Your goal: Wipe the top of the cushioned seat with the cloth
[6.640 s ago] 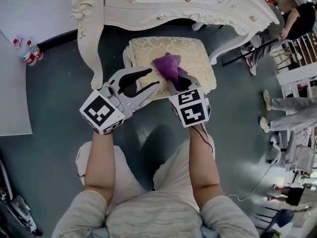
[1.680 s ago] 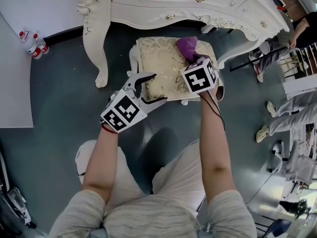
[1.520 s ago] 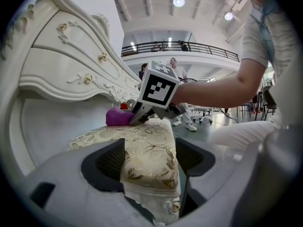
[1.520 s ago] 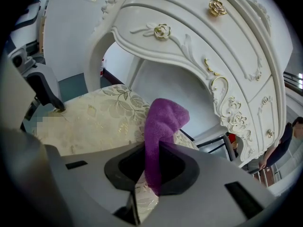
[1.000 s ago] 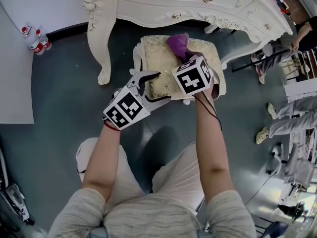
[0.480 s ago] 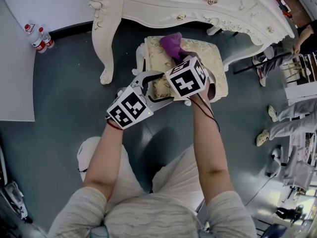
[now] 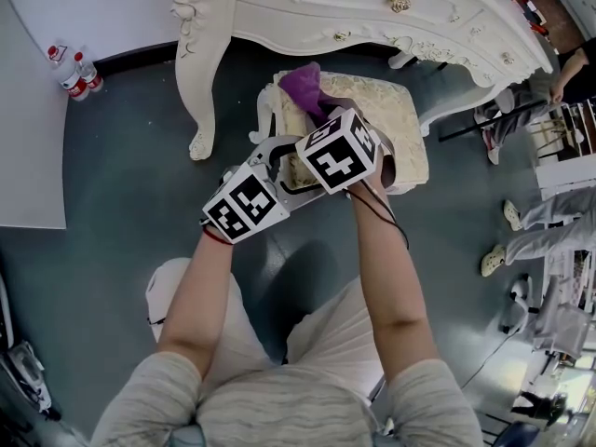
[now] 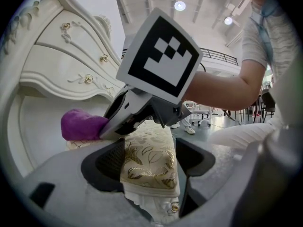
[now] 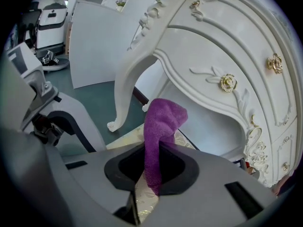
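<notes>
Cloth (image 7: 303, 84) pinched by the right gripper (image 9: 152, 167) has slid across the cushioned seat (image 7: 396, 119) from far right corner to far left, while the left gripper (image 8: 149, 157) still straddles the near left corner, jaws spread.

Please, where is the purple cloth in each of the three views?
Head view: the purple terry cloth, upper centre, on the far left corner of the cream gold-patterned cushioned seat.
Left gripper view: left of centre.
Right gripper view: centre, pinched in the right gripper.
Shared landmark: that seat.
</notes>
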